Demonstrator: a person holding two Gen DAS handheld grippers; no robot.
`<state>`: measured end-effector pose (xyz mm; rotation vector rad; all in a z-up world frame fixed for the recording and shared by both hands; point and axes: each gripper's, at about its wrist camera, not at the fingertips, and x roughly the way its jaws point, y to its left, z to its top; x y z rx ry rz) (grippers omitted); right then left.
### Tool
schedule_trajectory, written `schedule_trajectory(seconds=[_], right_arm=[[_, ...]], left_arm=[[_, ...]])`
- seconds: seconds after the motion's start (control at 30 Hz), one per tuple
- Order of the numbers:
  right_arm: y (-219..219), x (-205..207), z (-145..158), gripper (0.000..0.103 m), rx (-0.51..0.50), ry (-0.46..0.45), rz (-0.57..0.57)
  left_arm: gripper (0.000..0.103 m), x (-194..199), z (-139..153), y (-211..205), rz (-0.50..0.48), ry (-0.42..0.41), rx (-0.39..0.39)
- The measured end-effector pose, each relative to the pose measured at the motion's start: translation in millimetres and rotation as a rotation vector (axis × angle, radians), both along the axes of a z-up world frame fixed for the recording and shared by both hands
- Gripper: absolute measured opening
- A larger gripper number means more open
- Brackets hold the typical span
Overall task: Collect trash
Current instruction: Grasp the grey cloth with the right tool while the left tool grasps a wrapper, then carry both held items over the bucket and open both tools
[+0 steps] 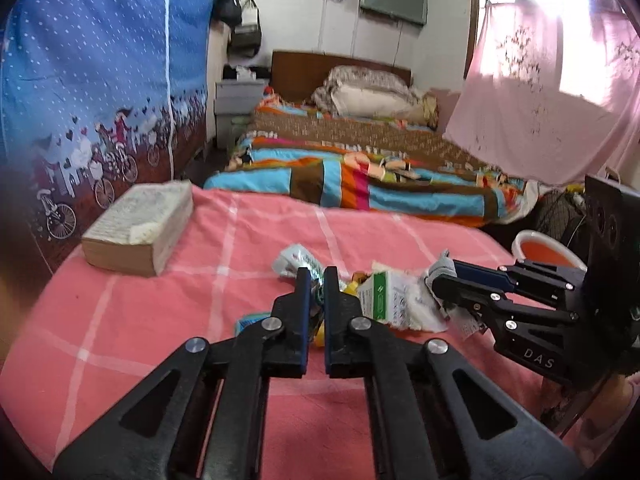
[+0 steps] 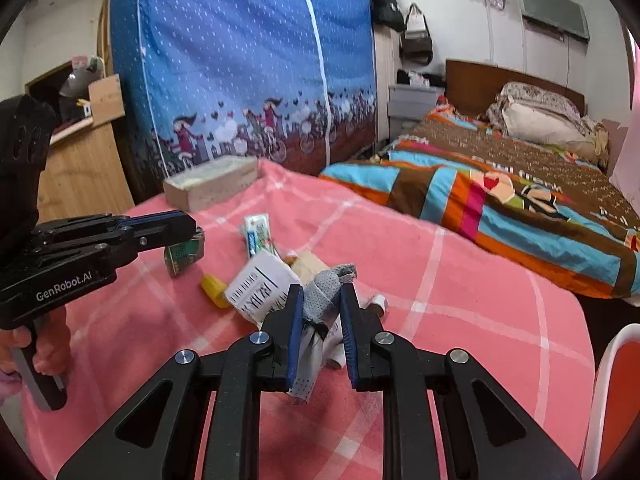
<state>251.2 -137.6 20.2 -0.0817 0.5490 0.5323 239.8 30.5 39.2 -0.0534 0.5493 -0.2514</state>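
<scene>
The trash lies in a loose heap mid-way across the pink checked bed [image 2: 460, 280]; a grey perforated wrapper [image 2: 326, 294], long axis running along the fingers, sits clamped in the right tongs [image 2: 320, 300], with the orange bin [image 2: 618, 392] just to their right. The left tongs [image 1: 317, 280] are nearly together on a green foil packet [image 2: 185, 254], which only the right view shows clearly, while the left view shows the bin's open mouth.
</scene>
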Motion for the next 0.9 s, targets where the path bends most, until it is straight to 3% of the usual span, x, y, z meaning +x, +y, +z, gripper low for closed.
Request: schedule_trajectory(seconds=[0.37,0.67,0.9], right_arm=[[-28,-40,39,0.016,0.16,-0.26,-0.017],[-84,-72,73,0.016,0.182,-0.458,-0.181],[-147,-86,85,0.016,0.2,-0.499,-0.366]], left_arm=[[0.006,-22,35,-9,-0.009,-0.145,-0.09],[0.006,-36,69,-68,-0.11,-0.294,-0.128],[0.006,-41,80,-135,-0.257,-0.339,-0.175]])
